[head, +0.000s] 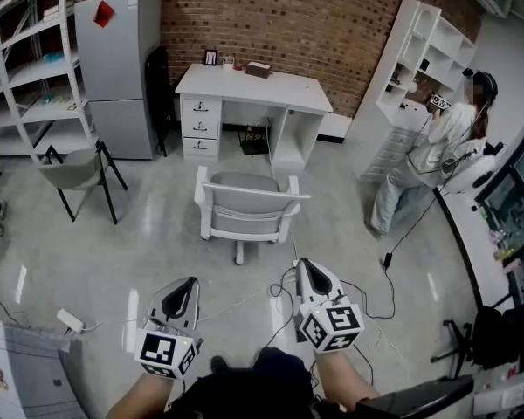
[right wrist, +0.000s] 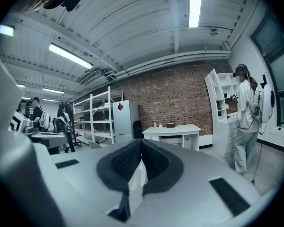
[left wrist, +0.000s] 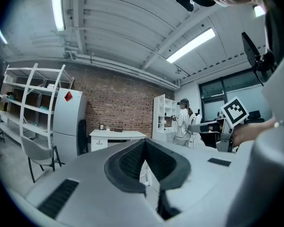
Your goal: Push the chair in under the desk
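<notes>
One chair (head: 244, 203), with a grey seat and white frame, stands out on the floor (head: 148, 234). It is in front of the desk (head: 284, 92) and apart from it, and no part of it sits under the desktop. Its backrest faces us and its seat faces the open space under the desk.

The desk is white, has drawers at its left end, and is set against the brick wall (head: 314, 16). On it we note a brown box (head: 258, 69) near the back edge, about midway along. A small dark frame (head: 210, 57) sits at the back edge toward the left corner.

Both grippers are low in the head view, on our side of the chair and well apart from it, pointing toward it.
- Left gripper (head: 189, 285): jaws together, nothing between them.
- Right gripper (head: 303, 267): jaws together, nothing between them.

A grey fridge (head: 118, 72) stands left of the desk, and a white shelving rack (head: 31, 77) stands further left. A second grey chair on black legs (head: 77, 171) stands before the rack. Right of the desk is a white bookcase (head: 415, 55), and a person (head: 437, 151) in light clothes stands at it. Black cables (head: 375, 291) cross the floor beside the right gripper.
</notes>
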The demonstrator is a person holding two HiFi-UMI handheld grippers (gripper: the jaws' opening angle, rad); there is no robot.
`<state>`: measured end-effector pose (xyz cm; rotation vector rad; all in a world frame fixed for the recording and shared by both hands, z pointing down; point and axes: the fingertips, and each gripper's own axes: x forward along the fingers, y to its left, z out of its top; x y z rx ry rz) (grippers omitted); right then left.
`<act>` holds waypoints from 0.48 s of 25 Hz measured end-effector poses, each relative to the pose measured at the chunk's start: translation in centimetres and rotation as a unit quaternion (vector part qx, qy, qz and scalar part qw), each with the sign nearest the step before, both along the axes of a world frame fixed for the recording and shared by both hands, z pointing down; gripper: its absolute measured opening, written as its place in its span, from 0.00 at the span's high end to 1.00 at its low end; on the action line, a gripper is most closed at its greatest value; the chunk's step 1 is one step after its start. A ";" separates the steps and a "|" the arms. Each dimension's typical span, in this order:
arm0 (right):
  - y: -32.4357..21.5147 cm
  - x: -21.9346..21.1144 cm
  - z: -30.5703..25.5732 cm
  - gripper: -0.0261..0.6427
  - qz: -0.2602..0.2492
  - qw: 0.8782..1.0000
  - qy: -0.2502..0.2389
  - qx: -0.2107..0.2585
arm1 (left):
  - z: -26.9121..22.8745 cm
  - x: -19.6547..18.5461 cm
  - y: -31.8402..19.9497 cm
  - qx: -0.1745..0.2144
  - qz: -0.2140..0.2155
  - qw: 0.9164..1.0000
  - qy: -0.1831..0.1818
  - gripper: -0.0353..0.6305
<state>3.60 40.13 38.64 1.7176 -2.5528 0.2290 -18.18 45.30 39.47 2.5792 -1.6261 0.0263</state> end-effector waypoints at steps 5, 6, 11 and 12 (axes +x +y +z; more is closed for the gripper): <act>-0.7 -0.2 -0.4 0.95 -0.003 1.000 -0.002 0.009 | 0.2 0.3 -1.0 -0.003 0.006 1.000 0.005 0.94; -1.1 0.0 -0.5 0.95 -0.002 1.000 -0.005 0.011 | 0.1 0.5 -1.4 -0.002 0.007 1.000 0.005 0.94; -3.8 1.0 -0.7 0.95 -0.005 1.000 -0.008 0.017 | -0.1 1.0 -3.9 0.002 0.005 1.000 0.008 0.94; -4.5 1.1 -0.7 0.95 -0.005 1.000 -0.007 0.017 | -0.2 1.1 -4.4 0.003 0.004 1.000 0.006 0.94</act>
